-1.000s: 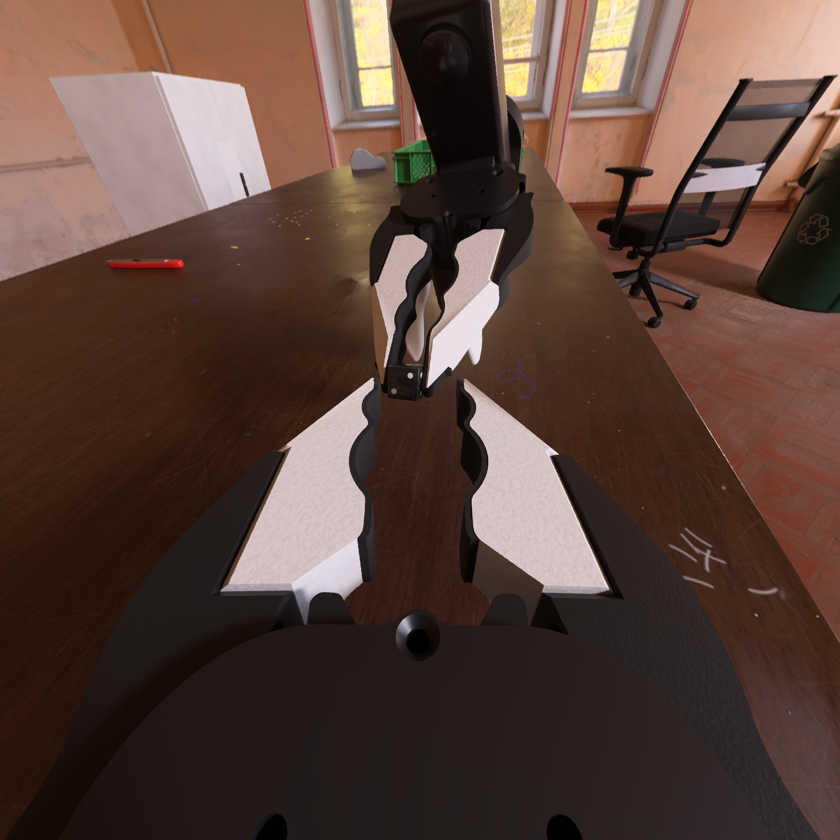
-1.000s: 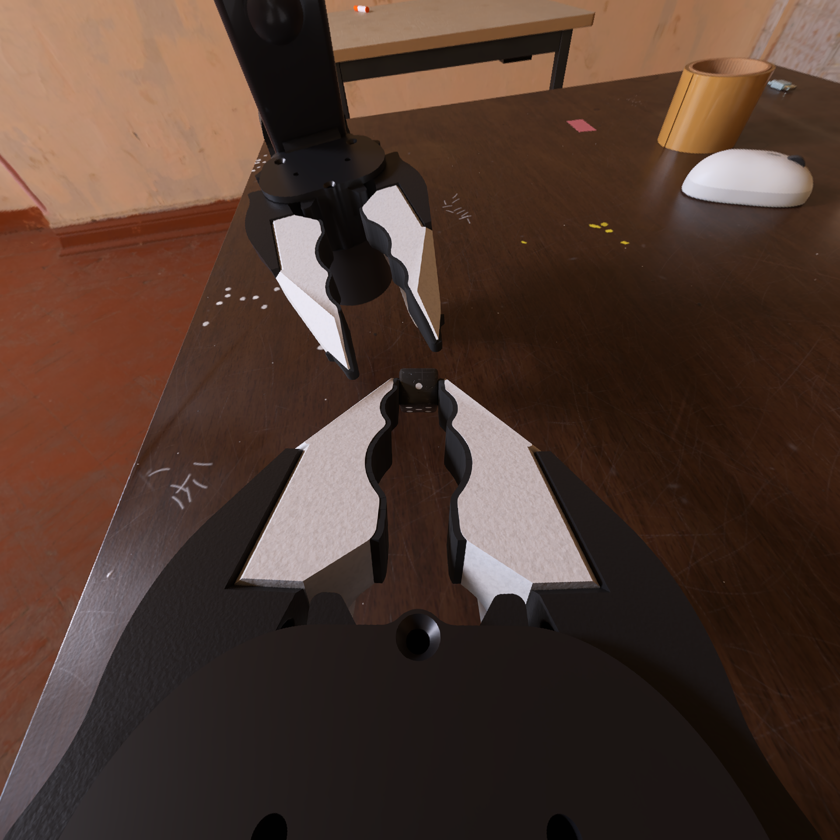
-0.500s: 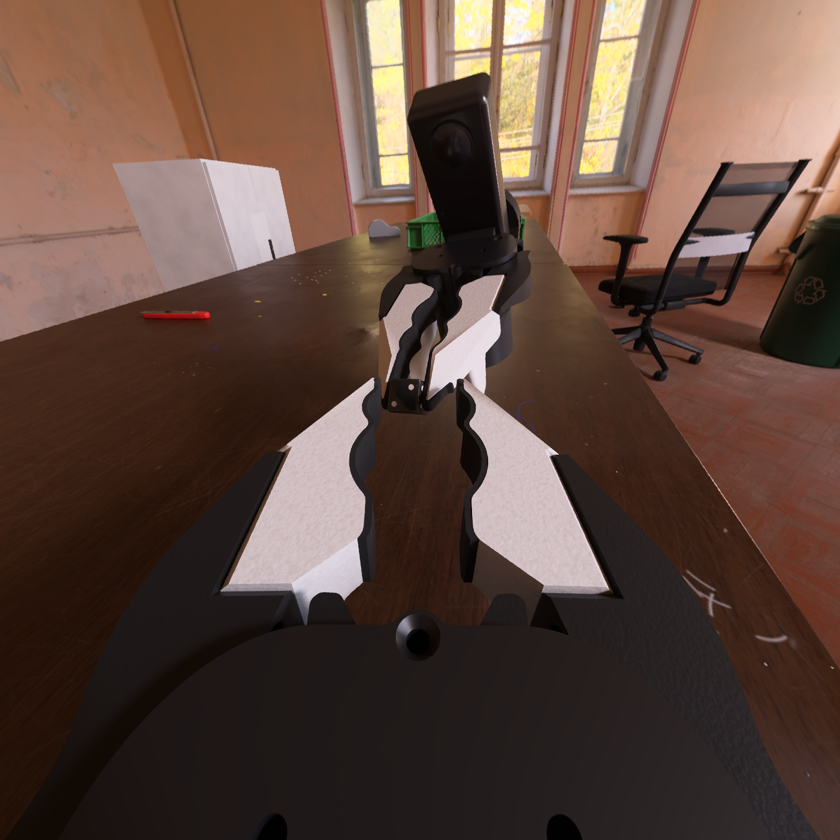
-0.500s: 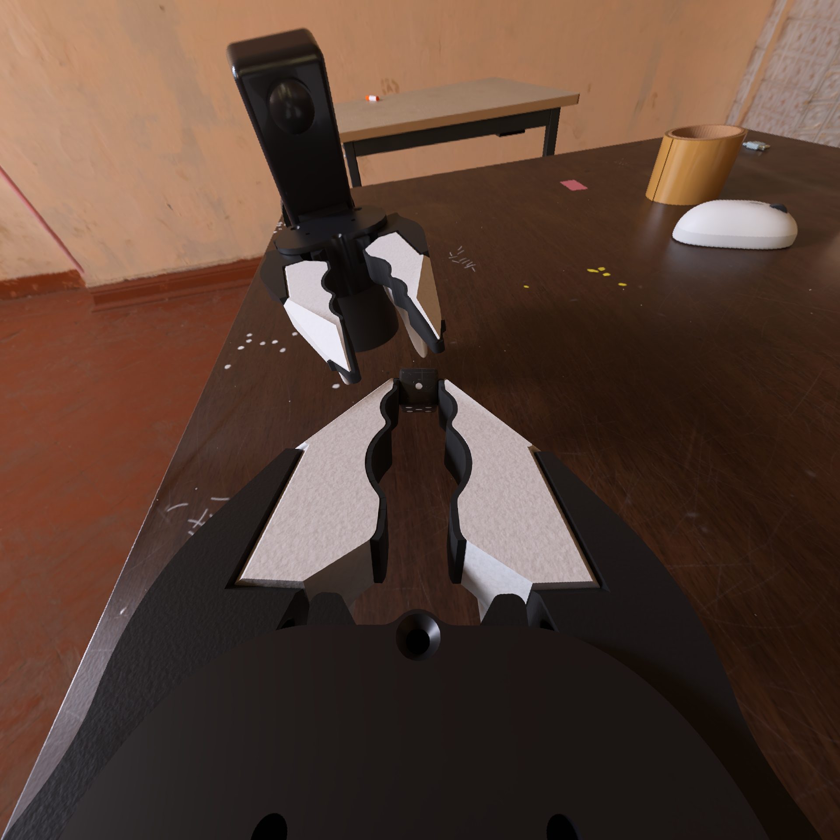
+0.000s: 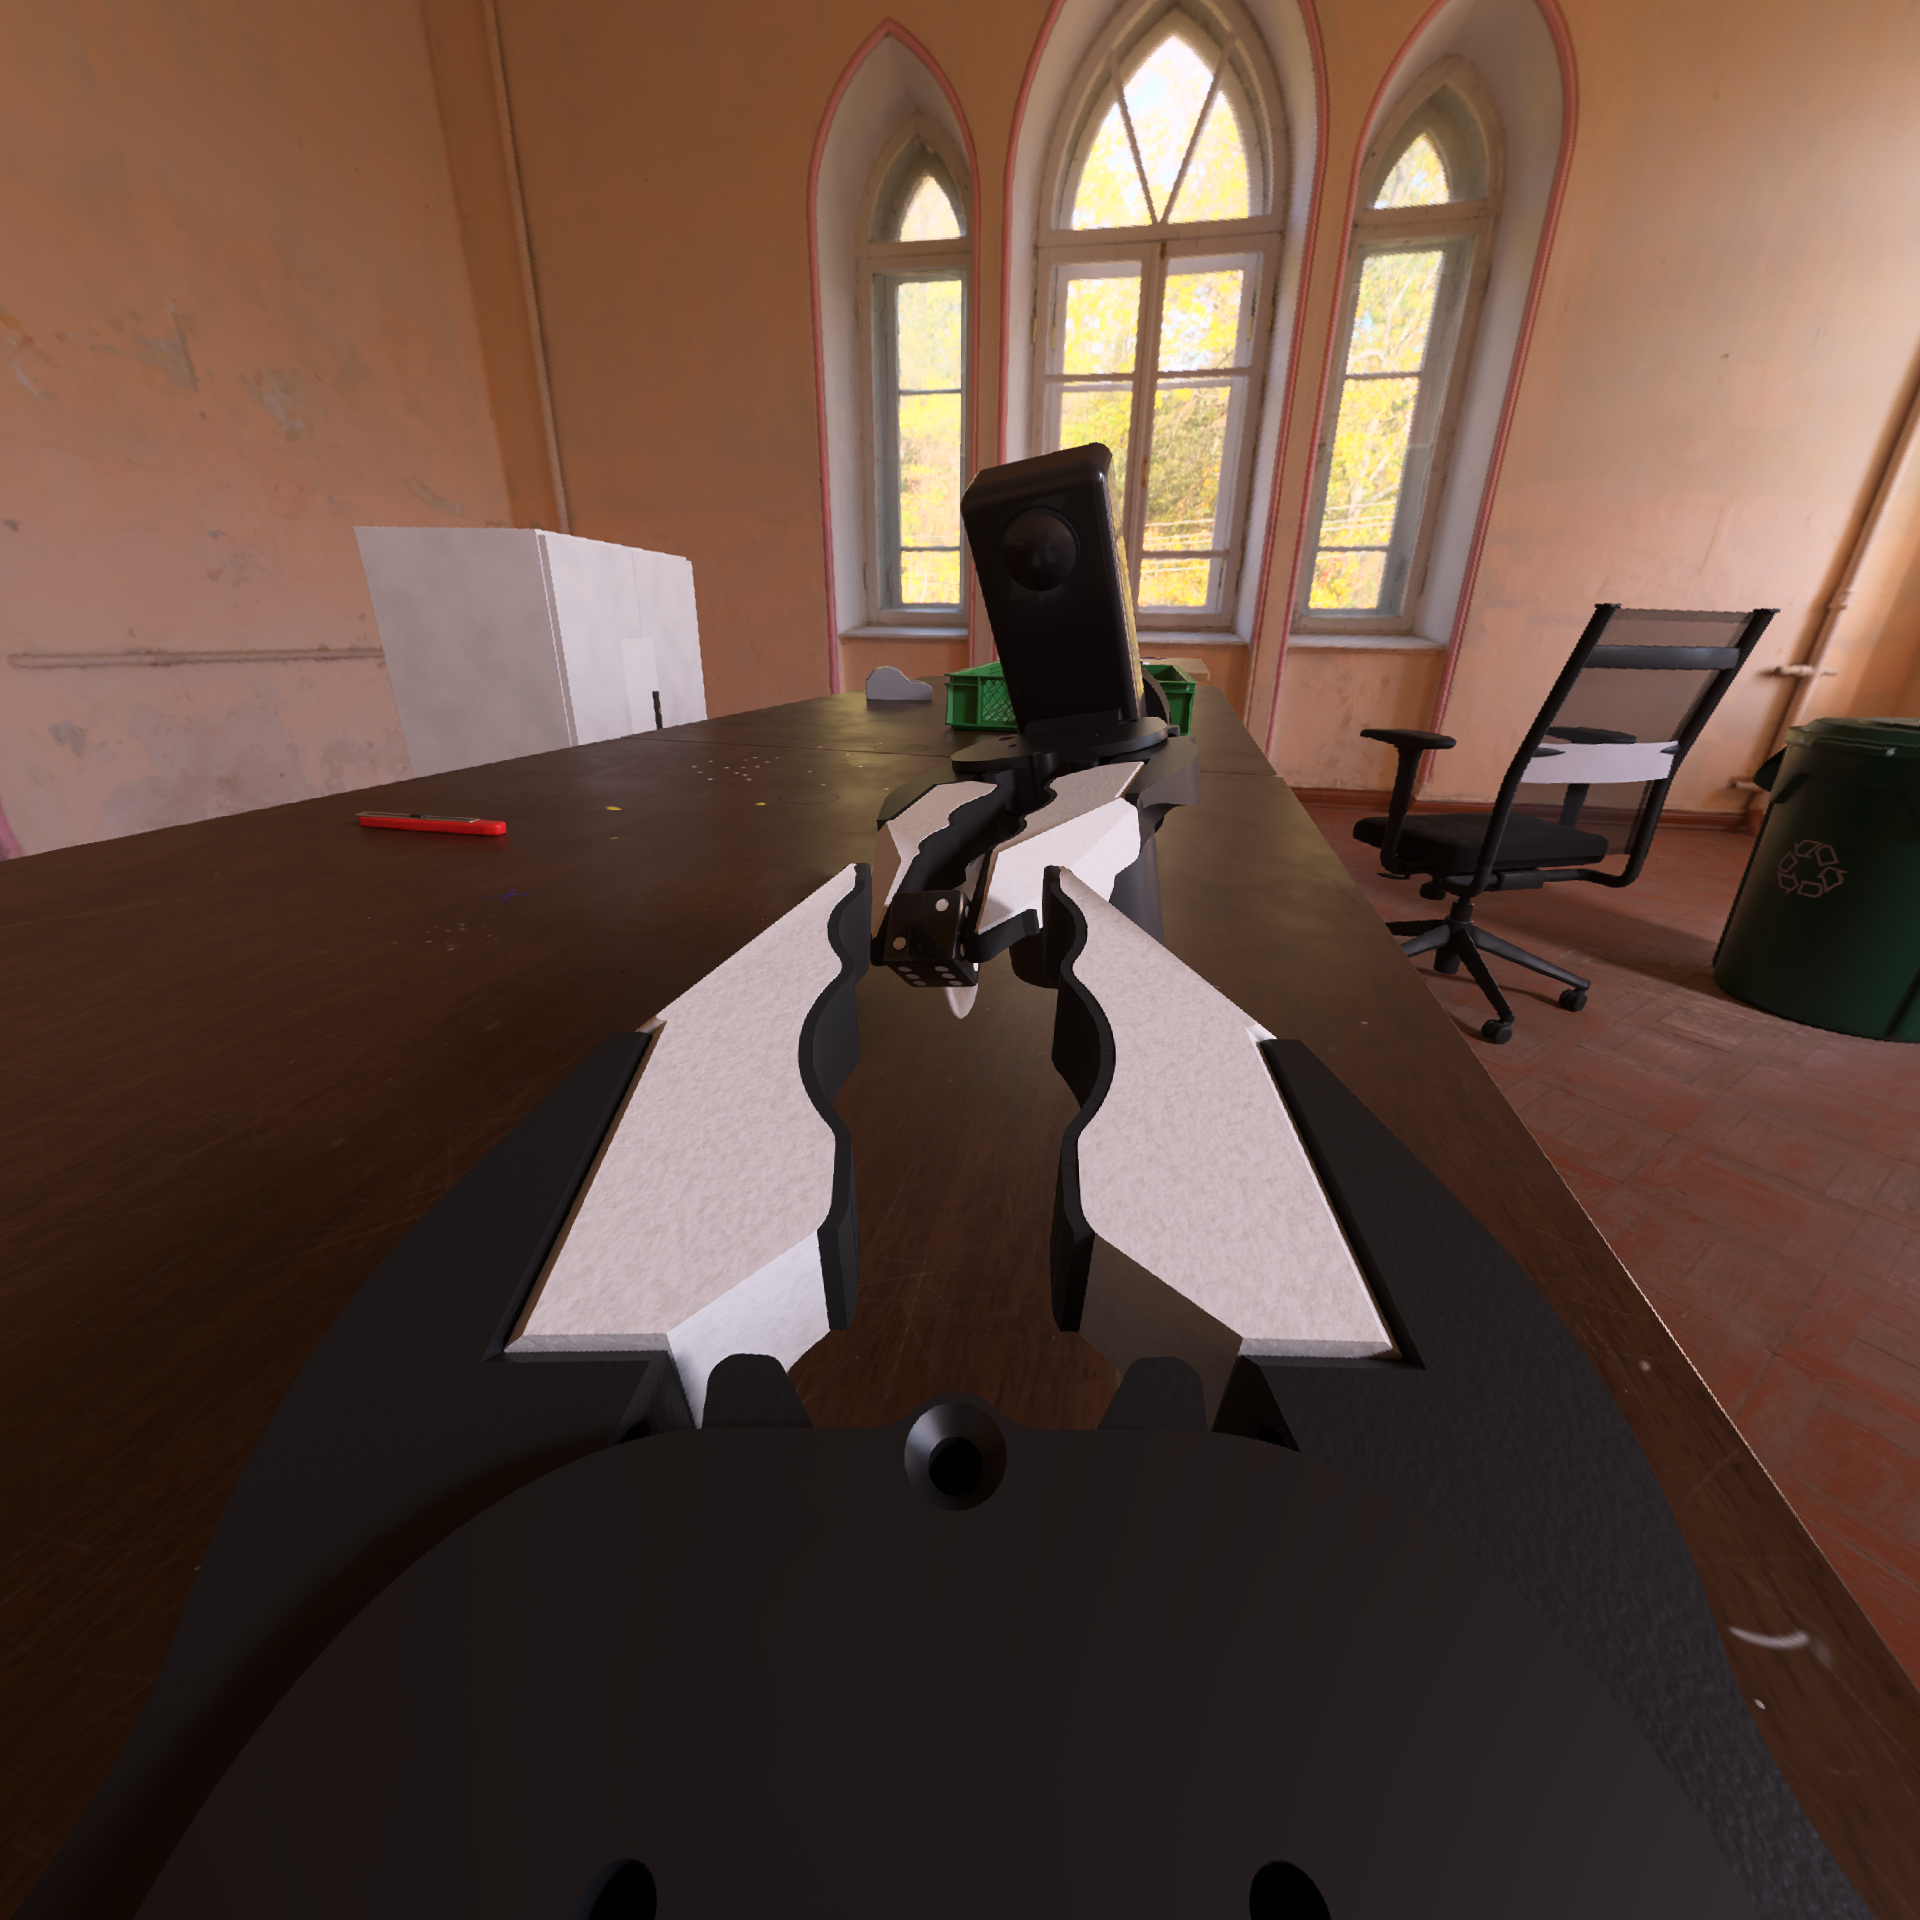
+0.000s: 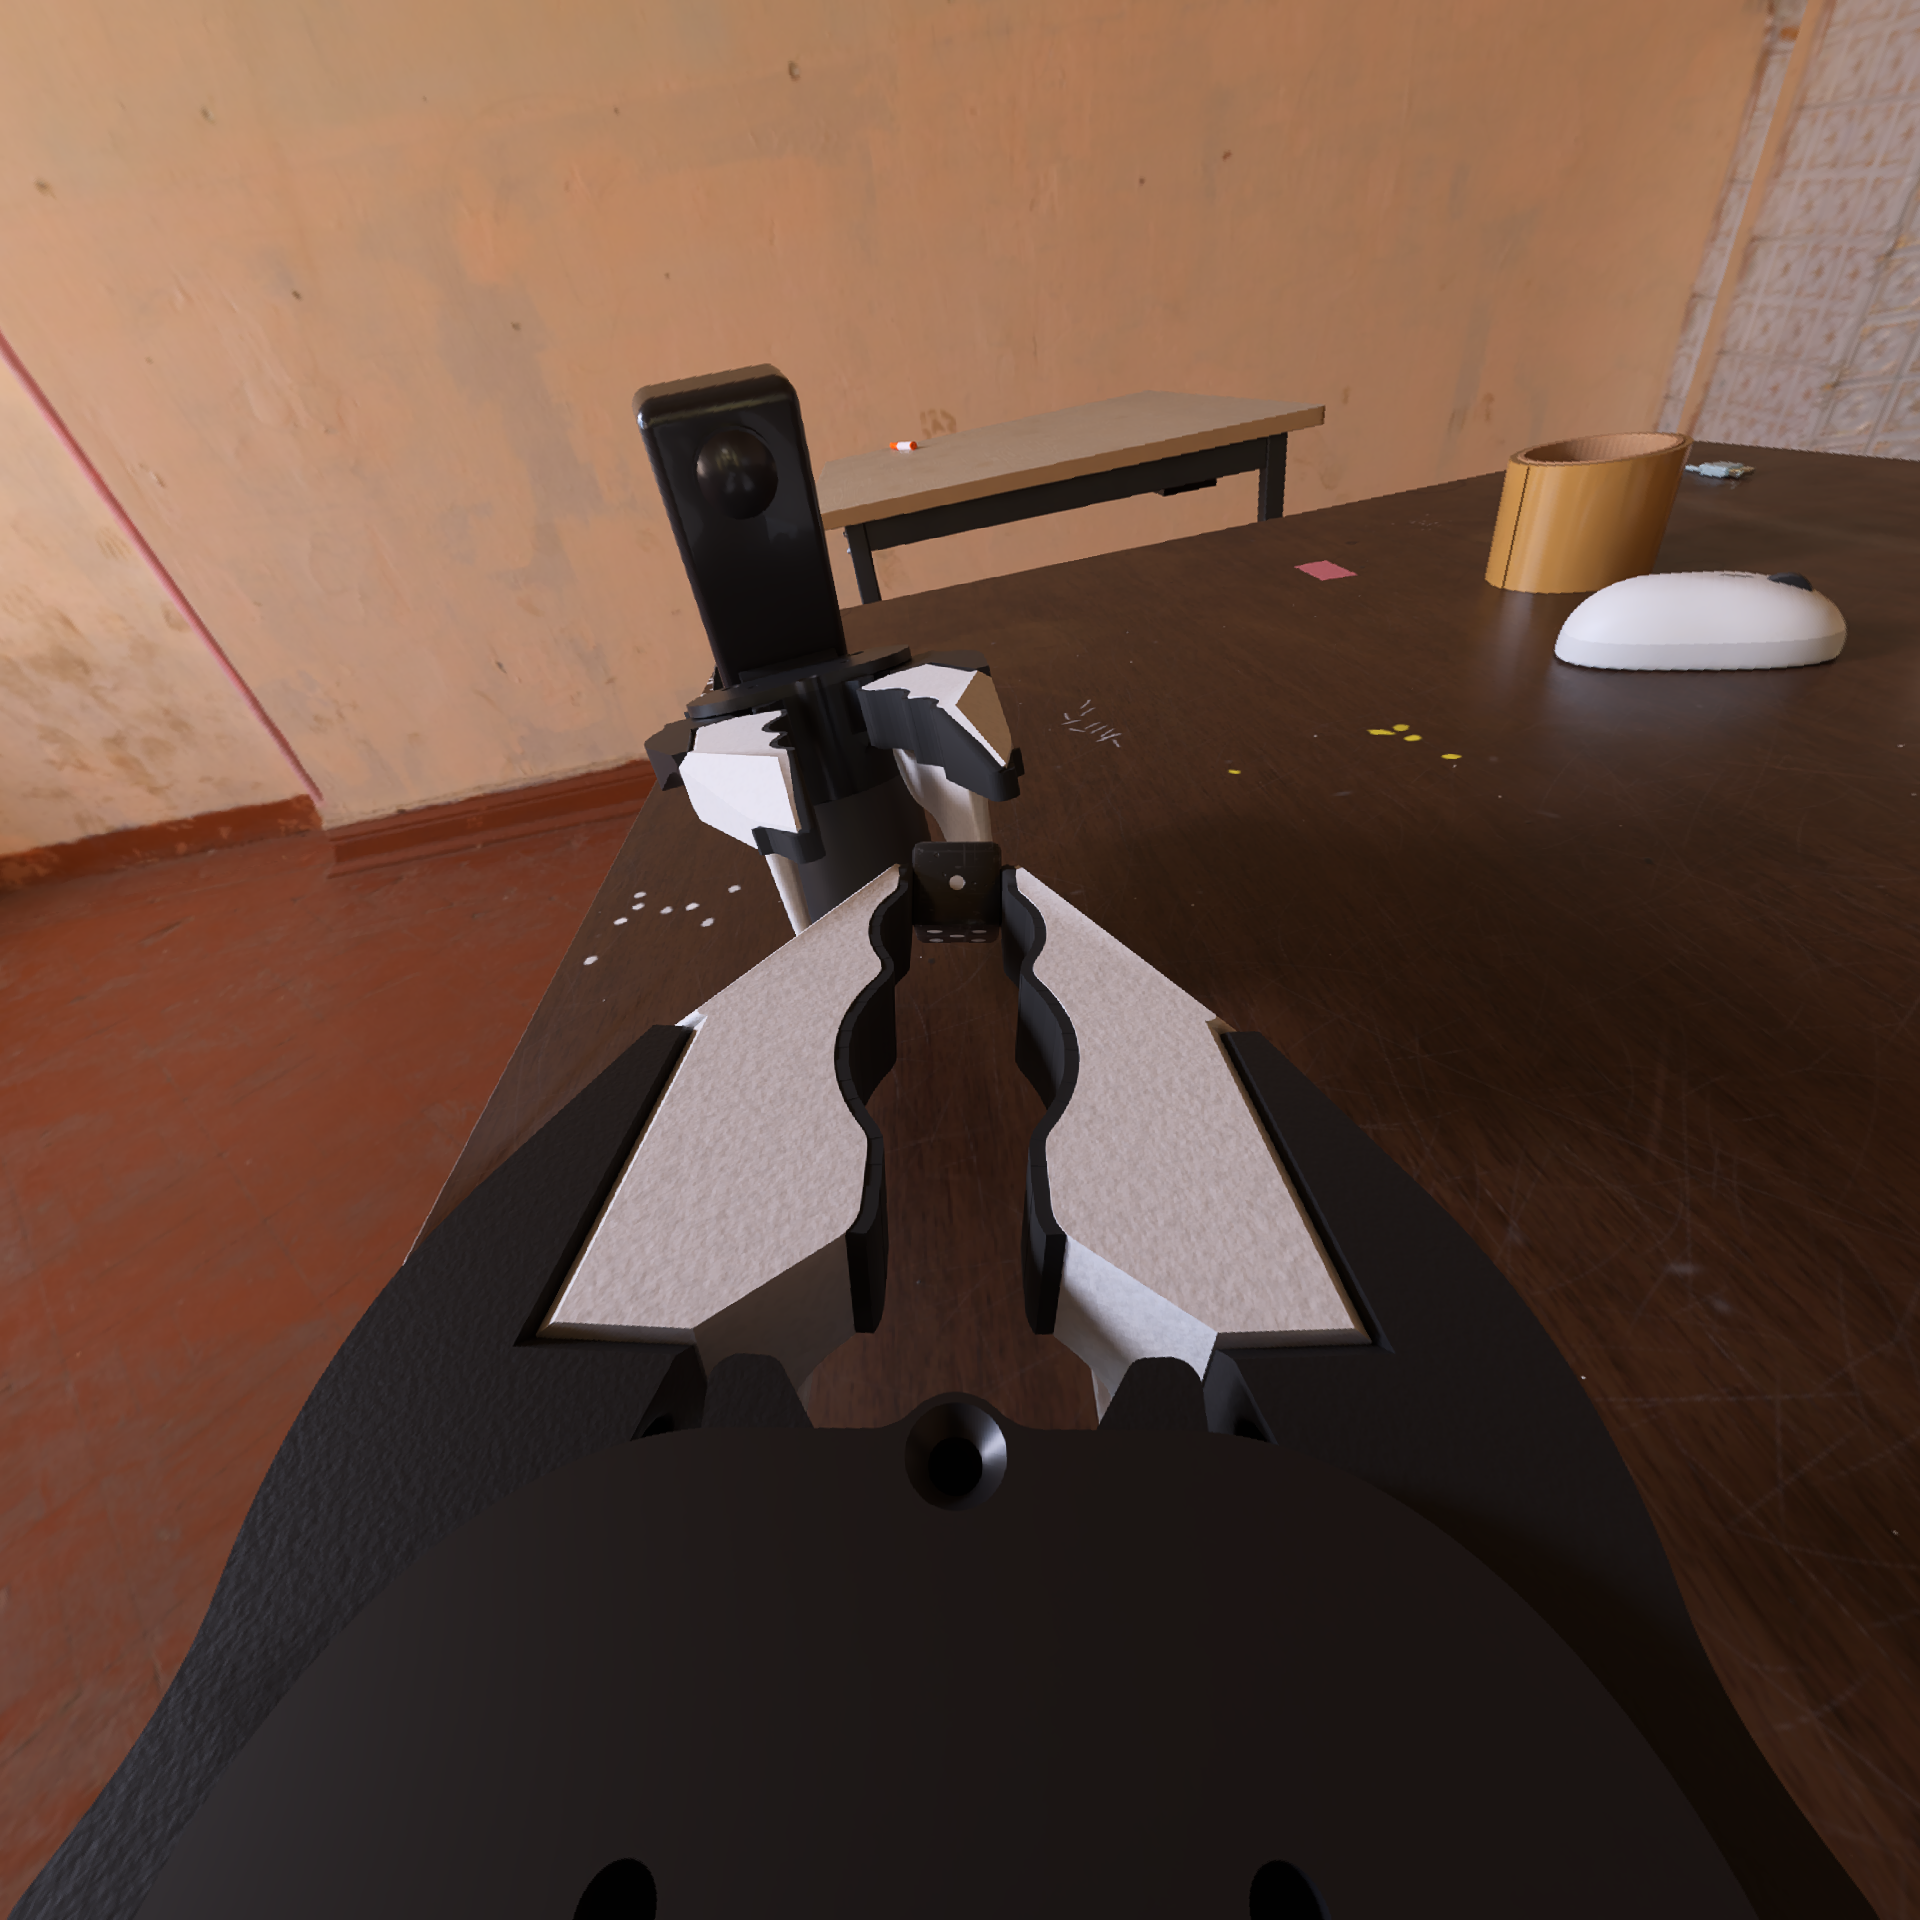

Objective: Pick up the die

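We see the die (image 6: 956,894), a small black cube with white pips, pinched between the tips of the right gripper (image 6: 954,902), whose fingers (image 6: 774,1112) are drawn in narrow and bear on its two opposite sides. A cube has no long axis; the grip falls across flat faces. In the left wrist view the die (image 5: 928,940) appears clear of the table (image 5: 312,1039), with dark surface visible below it, so we judge the lift already under way. The left gripper (image 5: 954,902) holds nothing: its fingers (image 5: 727,1132) stand well apart, and the die lies just beyond their tips, slightly left of the midline. It faces the right gripper nose to nose, close enough that any forward travel risks contact. The table edge runs near on the side of the red floor (image 6: 208,1039); upward the room is free. Farther off lie a red pen (image 5: 431,824), a green crate (image 5: 982,694), a tape roll (image 6: 1584,511) and a mouse (image 6: 1699,621), all well apart from the grasp.
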You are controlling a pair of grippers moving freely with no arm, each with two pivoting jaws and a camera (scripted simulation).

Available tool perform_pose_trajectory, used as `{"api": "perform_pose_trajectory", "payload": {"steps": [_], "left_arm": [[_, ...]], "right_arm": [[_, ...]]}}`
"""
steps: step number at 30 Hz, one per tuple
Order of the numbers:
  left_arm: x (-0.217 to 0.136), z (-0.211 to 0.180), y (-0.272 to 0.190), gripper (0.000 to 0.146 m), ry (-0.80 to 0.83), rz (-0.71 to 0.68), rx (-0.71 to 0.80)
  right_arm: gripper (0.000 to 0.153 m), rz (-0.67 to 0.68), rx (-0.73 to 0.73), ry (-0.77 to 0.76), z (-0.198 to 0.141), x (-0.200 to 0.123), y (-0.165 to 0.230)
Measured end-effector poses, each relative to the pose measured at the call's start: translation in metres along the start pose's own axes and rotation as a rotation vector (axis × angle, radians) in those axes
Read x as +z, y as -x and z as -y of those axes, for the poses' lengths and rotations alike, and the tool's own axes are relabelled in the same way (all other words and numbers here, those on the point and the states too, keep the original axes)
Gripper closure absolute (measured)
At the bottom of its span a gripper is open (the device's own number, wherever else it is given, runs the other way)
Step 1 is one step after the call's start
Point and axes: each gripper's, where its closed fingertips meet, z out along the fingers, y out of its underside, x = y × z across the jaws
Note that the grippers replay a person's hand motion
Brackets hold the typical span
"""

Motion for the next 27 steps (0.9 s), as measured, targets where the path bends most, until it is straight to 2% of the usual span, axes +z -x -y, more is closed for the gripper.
{"api": "perform_pose_trajectory", "payload": {"steps": [8,17,27], "left_arm": [[0.000,0.000,-0.001,0.113,0.002,-0.016,-0.006],[0.002,0.008,-0.003,0.113,-0.053,-0.020,-0.030],[0.005,0.012,-0.004,0.113,-0.028,0.011,0.009]], "right_arm": [[0.137,-0.026,-0.046,0.017,0.001,0.000,0.001],[0.137,0.022,0.022,-0.084,0.008,-0.001,0.004],[0.137,0.063,0.063,-0.149,0.012,-0.002,0.006]]}}
